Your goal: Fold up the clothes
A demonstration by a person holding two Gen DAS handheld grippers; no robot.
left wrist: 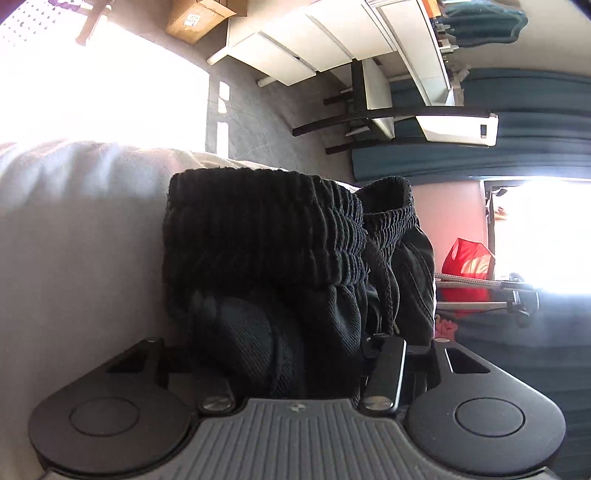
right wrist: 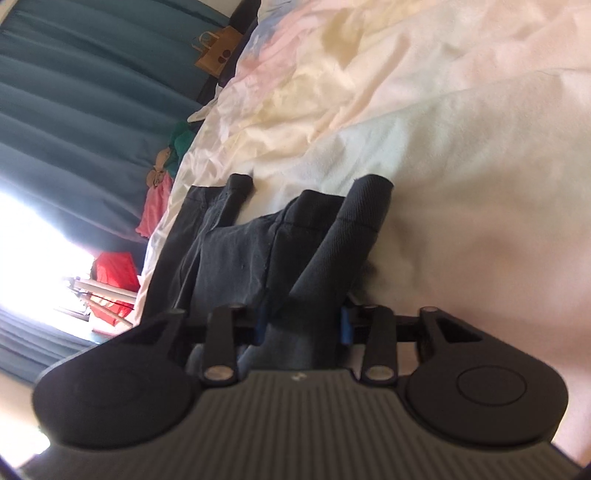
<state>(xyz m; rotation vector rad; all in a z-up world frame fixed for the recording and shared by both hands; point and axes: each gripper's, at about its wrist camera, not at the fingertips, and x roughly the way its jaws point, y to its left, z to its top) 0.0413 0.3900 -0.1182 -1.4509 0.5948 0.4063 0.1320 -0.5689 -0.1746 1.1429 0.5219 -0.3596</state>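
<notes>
A pair of black shorts with a ribbed elastic waistband [left wrist: 266, 232] and a drawstring fills the middle of the left wrist view. My left gripper [left wrist: 291, 354] is shut on the bunched waistband end, and its fingers are hidden in the cloth. In the right wrist view the same dark shorts [right wrist: 258, 251] lie on the white bedsheet [right wrist: 424, 129], leg hems pointing away. My right gripper [right wrist: 301, 325] is shut on the shorts' fabric between its blue pads [right wrist: 346, 325].
White rumpled bedding [left wrist: 74, 240] lies left of the shorts. White drawers [left wrist: 303, 51], a cardboard box [left wrist: 197, 16] and a black-legged table stand behind. Blue curtains [right wrist: 74, 110], a red bag [right wrist: 114, 280] and a bright window lie beyond the bed edge.
</notes>
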